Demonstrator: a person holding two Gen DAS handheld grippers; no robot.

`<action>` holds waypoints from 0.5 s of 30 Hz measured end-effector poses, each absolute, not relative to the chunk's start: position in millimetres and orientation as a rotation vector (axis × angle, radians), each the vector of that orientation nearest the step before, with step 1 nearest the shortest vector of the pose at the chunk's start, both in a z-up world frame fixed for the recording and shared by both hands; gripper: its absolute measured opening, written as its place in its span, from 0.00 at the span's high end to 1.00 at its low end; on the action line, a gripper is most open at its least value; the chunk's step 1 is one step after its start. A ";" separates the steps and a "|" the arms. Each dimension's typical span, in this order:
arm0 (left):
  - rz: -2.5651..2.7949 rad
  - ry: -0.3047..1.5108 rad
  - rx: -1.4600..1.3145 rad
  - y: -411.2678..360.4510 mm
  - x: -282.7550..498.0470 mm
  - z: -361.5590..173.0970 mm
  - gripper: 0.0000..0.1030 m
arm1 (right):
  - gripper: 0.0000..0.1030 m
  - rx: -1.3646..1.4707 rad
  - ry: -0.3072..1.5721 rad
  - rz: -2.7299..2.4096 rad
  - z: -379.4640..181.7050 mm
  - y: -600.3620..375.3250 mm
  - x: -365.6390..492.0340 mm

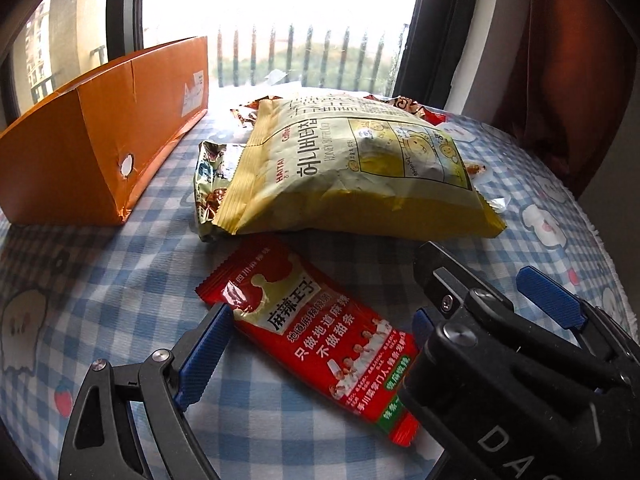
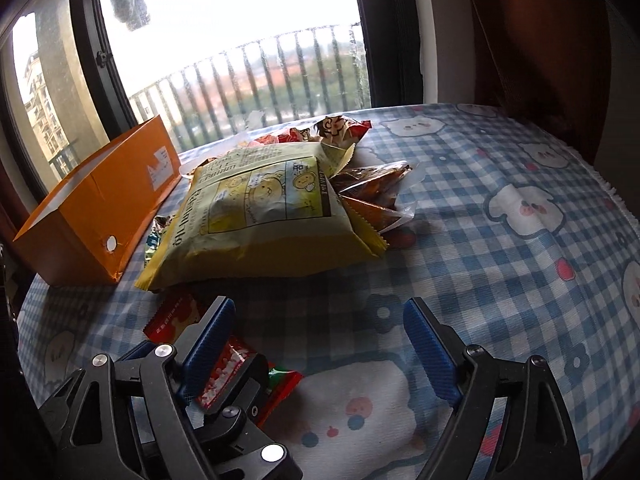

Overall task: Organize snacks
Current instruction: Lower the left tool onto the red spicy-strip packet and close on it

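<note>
Each claw [image 2: 320, 344] is black metal with silver screws and ribbed blue pads [image 2: 430, 354].

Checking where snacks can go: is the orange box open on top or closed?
Open. The orange box shows a bare top rim with no lid or flap across it; what it holds is hidden from both views.

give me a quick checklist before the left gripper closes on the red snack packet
1. Left gripper open: ok.
2. Red packet between its fingers: ok.
3. Packet free of the yellow chip bag: ok, apart.
4. Right gripper open and holding nothing: ok.
5. Right gripper clear of the left's path: not ok, it crowds the packet's right end.
6. Room inside the orange box: cannot tell, inside hidden.
</note>
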State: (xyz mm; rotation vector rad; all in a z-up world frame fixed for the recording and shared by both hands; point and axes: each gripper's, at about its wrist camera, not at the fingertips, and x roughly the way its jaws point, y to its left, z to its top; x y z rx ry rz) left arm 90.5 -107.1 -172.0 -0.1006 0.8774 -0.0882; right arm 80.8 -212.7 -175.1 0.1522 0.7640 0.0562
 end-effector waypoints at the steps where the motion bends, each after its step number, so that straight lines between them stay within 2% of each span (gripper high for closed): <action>1: -0.081 0.877 -0.102 -106.4 92.8 -172.5 0.12 | 0.14 0.151 0.766 0.053 -176.1 -212.9 83.2; 12: -0.118 0.894 -0.049 -115.8 106.5 -174.7 0.14 | 0.14 0.189 0.784 0.035 -184.1 -222.2 100.7; 15: -0.120 0.891 -0.004 -118.0 101.4 -174.5 0.25 | 0.14 0.200 0.802 0.033 -186.9 -224.8 99.0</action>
